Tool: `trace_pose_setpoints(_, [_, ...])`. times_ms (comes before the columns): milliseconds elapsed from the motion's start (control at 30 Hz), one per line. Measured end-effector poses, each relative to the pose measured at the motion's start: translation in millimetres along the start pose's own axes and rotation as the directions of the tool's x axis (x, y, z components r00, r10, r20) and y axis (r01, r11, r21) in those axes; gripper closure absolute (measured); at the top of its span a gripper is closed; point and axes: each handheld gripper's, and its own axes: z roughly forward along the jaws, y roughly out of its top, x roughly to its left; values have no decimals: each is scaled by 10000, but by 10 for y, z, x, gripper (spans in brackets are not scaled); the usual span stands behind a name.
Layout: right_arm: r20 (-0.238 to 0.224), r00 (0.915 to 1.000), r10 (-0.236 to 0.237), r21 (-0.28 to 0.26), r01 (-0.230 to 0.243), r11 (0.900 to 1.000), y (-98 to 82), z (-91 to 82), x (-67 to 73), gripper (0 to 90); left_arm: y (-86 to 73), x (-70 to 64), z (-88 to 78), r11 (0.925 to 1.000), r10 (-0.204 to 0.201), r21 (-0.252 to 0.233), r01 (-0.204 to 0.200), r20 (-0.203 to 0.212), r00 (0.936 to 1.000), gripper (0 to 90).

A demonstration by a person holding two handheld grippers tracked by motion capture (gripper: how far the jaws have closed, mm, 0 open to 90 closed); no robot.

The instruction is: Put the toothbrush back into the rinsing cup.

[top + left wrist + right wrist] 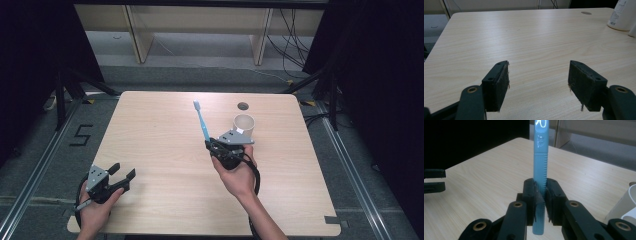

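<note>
Even overhead light falls on the pale surface [165,140], leaving dark surrounds and soft, faint shadows. The left gripper view is bright and slightly hazy. The right gripper view is dimmer, its near fingers [529,195] and far background soft.

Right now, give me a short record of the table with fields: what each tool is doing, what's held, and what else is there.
left tool: open, holding nothing, near the table's front-left corner
right tool: shut on the toothbrush handle
toothbrush: blue, bristle end pointing away from the person
cup: cream, upright, on the table just beyond the right tool
table: light wood, round hole near the far edge
</note>
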Motion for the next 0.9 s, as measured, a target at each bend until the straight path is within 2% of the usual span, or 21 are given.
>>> trace_pose_setpoints(33, [-12, 9999, 143, -17, -143, 9999, -2, -8, 8, 794, 0, 0, 0, 10000, 1, -2, -1, 1, 10000, 327])
trace_pose_setpoints(67, [-13, 10000, -19, -137, 18, 9999, -1, -12, -5, 794, 0, -1, 0, 10000, -3, -4, 3, 0, 10000, 326])
trace_pose_setpoints(300, [37, 9999, 97, -557, -95, 9984, -5, -42, -16, 793, 0, 0, -1, 10000, 1, -11, -1, 2, 10000, 327])
trace_pose_setpoints(367, [40, 10000, 72, -527, -70, 9986, -3, -52, -22, 793, 0, 0, -1, 10000, 5, -13, -5, -1, 10000, 326])
trace_pose_setpoints(400, [-60, 10000, 8, -759, -12, 9971, -6, -51, -35, 793, -1, 0, 0, 10000, 2, -15, -2, 0, 10000, 326])
trace_pose_setpoints(467, [35, 10000, -75, -742, 77, 9972, -6, -66, -41, 793, 0, 0, 0, 10000, 0, -16, 0, 4, 10000, 326])
trace_pose_setpoints(533, [-56, 10000, 46, -967, -51, 9953, -12, -74, -42, 793, 0, 1, 0, 10000, -3, -9, 3, 1, 10000, 326])
trace_pose_setpoints(600, [39, 9999, 148, -894, -144, 9959, -12, -93, -35, 793, -1, 0, -1, 10000, 6, -14, -6, -1, 10000, 327])
trace_pose_setpoints(700, [-57, 10000, 23, -1162, -29, 9932, -14, -95, -46, 793, -1, 0, -1, 10000, 6, -28, -6, 10, 10000, 327])
trace_pose_setpoints(867, [-8, 10000, 54, -1392, -55, 9903, -14, -125, -64, 793, -1, 0, -1, 10000, 10, -42, -10, 12, 10000, 327])
trace_pose_setpoints(900, [176, 9998, 36, -1436, -10, 9896, -12, -148, -75, 793, -1, -1, -1, 10000, 11, -45, -11, 11, 10000, 327])
